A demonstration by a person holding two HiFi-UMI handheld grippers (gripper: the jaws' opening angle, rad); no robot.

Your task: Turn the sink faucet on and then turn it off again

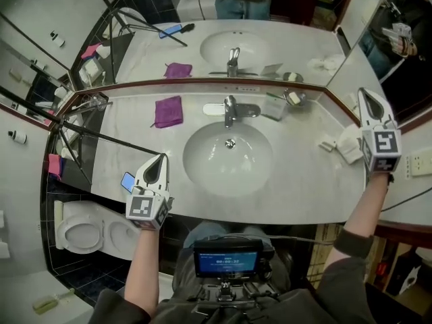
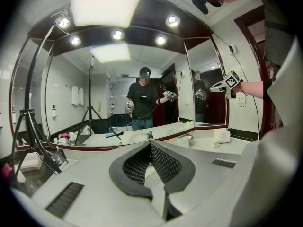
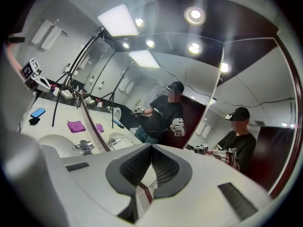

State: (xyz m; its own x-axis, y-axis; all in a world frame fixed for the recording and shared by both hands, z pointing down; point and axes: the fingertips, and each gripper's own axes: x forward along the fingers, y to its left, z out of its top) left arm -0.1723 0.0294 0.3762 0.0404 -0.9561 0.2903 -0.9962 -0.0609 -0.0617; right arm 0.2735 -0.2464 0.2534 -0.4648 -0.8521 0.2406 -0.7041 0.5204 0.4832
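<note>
Chrome lever faucet (image 1: 231, 110) sits upper centre, up-right of the nearer left tongs (image 1: 160, 159); right tongs (image 1: 370, 94) lie farther off. Both are closed and empty.

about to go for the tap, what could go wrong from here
1. The right hand-held gripper hangs at the far right of the counter; swinging to the faucet could clip the soap dish in between.
2. The phone lies near the counter edge beside the left hand-held gripper; a nudge might knock it off.
3. Both are shut; shut jaws may slip off the faucet's shiny metal.
</note>
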